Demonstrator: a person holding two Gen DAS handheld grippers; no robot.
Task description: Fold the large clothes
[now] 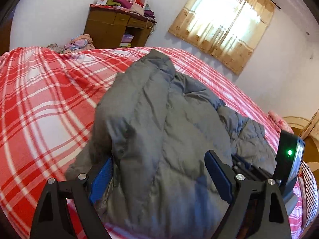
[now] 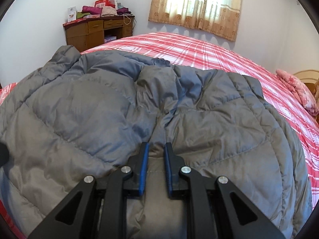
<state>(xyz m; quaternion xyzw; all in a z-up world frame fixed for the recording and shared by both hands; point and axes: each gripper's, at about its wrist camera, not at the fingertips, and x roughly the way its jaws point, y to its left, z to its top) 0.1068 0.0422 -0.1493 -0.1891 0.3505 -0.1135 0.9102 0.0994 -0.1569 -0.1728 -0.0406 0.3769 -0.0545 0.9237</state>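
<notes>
Left wrist view
Jacket [image 1: 151, 119]: grey, quilted, lying lengthwise on the bed [image 1: 39, 103], collar end toward the far wall.
Left gripper [image 1: 159, 171]: jaws wide apart, straddling the jacket's near end; the cloth bulges between the blue pads [image 1: 101, 177] (whether they press on it, I cannot tell).
Right gripper [image 1: 287, 165]: just beside the jacket's right edge, a green light on its body.
Desk [image 1: 117, 29]: beyond the jacket, against the wall, clothes piled on top.

Right wrist view
Jacket [image 2: 99, 109]: spread across the bed [image 2: 219, 53], filling most of the frame.
Right gripper [image 2: 156, 153]: jaws nearly together, pinching a ridge of jacket cloth.
Pillow [image 2: 297, 89]: pink, right of the jacket.
Window [image 2: 199, 2]: curtained, beyond the jacket.
</notes>
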